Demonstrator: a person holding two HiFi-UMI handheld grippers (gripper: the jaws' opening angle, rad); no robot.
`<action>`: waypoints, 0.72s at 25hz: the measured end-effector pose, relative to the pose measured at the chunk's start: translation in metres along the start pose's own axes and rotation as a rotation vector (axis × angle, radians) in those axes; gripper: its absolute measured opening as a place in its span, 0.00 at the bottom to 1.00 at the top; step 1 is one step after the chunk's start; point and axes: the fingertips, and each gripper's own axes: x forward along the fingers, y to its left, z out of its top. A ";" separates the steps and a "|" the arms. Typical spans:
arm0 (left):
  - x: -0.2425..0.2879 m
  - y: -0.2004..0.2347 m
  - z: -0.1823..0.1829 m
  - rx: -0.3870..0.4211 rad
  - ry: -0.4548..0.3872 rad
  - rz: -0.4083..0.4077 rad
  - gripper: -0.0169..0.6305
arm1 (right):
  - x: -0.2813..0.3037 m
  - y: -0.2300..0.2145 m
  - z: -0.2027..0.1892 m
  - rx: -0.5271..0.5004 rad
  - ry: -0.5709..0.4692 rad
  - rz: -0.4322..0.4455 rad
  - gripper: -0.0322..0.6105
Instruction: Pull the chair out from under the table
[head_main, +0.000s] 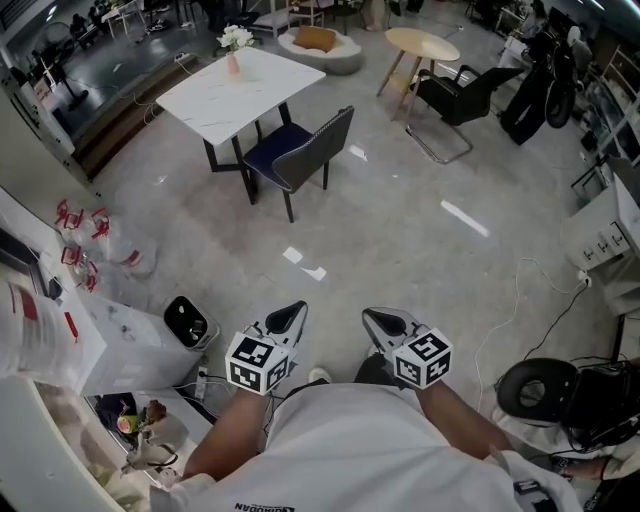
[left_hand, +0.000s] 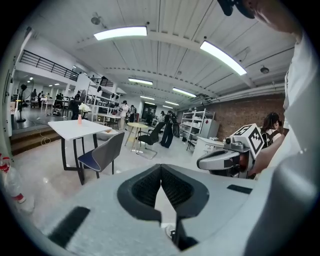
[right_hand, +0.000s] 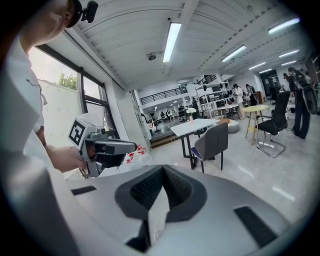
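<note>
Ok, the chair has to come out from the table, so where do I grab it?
Probably the top edge of the backrest of the chair, from the open-floor side away from the table: the seat points in under the tabletop, while the thin backrest stands free.

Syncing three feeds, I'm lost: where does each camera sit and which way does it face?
Head view: on the person's head, looking steeply down; shows left claw, right claw, forearms, shirt.
Left gripper view: on the left claw, looking along its shut jaws toward the chair; right claw at right.
Right gripper view: on the right claw, facing likewise; left claw at left.
Shared: all three show the chair at the white table.
</note>
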 end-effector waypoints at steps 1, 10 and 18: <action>0.001 0.000 -0.001 -0.003 0.002 -0.003 0.03 | 0.001 -0.002 -0.002 0.000 0.008 -0.004 0.06; 0.026 0.002 -0.005 -0.020 0.022 -0.027 0.03 | 0.011 -0.027 -0.008 0.051 0.051 -0.006 0.06; 0.073 0.029 0.035 0.011 0.016 -0.002 0.03 | 0.036 -0.078 0.038 0.043 0.010 0.016 0.06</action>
